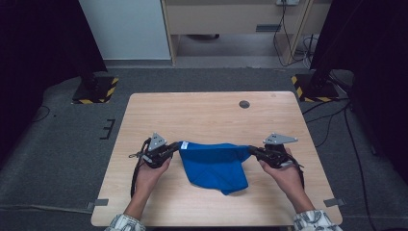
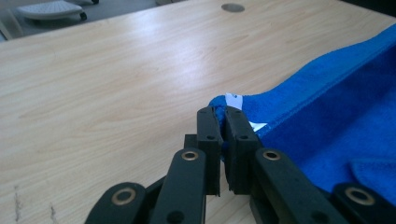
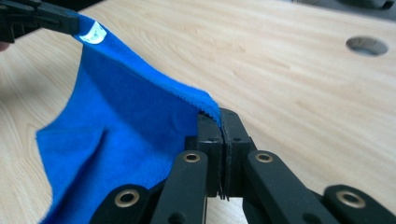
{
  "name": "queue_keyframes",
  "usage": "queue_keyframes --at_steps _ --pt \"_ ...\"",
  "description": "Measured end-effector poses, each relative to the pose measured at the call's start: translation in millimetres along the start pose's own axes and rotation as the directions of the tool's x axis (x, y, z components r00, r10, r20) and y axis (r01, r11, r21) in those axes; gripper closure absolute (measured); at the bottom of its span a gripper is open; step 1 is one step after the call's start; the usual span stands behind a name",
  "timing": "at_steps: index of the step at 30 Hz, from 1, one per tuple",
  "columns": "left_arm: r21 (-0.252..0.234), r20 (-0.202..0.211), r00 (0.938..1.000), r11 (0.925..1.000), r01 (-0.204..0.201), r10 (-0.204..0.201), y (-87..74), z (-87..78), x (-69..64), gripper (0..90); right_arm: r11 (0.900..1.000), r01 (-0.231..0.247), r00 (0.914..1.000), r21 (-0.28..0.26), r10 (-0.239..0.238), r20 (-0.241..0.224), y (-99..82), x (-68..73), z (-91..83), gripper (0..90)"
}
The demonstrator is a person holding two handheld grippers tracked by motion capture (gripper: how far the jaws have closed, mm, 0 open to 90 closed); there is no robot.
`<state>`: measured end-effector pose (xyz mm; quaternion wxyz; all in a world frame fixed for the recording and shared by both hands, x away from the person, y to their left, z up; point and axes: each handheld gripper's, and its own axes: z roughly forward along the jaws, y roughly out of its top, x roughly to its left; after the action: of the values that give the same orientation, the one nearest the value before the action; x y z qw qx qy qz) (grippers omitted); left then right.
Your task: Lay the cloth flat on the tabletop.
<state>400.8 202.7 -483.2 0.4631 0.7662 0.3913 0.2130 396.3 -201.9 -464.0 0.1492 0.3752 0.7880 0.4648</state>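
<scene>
Your wooden tabletop point(image 1: 211, 113) carries one thing to work with, a blue cloth point(image 1: 214, 163), which hangs between your two hands over the near half of the surface, its top hem stretched almost level and its lower part sagging to a point that seems to rest on the wood. It looks like a light, soft fleece or microfibre cloth: it will drape, fold and swing rather than keep any shape, and it should not slip much against the ribbed pads. You have taken it in the sensible places, the two upper corners along the stitched hem. Your left gripper point(image 2: 223, 122) has its jaws closed tight on the corner that bears a small white label point(image 2: 233, 101), the fabric pinched between the pads. Your right gripper point(image 3: 222, 122) is likewise closed down to nothing on the opposite corner, with the hem edge running out of the jaws. Keep the hem taut so the slack below hangs flat.
</scene>
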Motion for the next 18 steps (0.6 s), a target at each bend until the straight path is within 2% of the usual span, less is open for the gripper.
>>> queue_keyframes --at_steps 6,12,18 --pt "-0.035 0.009 0.9999 0.9994 -0.006 0.007 16.4 -3.3 -8.5 85.3 0.9992 0.032 0.9995 -0.022 -0.032 0.005 15.6 2.6 -17.5 88.8" --pt "-0.056 0.012 0.9997 0.9983 -0.019 0.02 31.7 -1.9 -13.6 85.3 0.998 0.055 0.9981 -0.031 -0.054 0.03 26.9 1.2 -35.2 88.7" --pt "-0.064 0.014 0.9996 0.9977 -0.022 0.023 44.0 -3.5 -15.5 85.4 0.9974 0.057 0.9977 -0.043 -0.055 0.04 33.6 -2.9 -45.3 88.7"
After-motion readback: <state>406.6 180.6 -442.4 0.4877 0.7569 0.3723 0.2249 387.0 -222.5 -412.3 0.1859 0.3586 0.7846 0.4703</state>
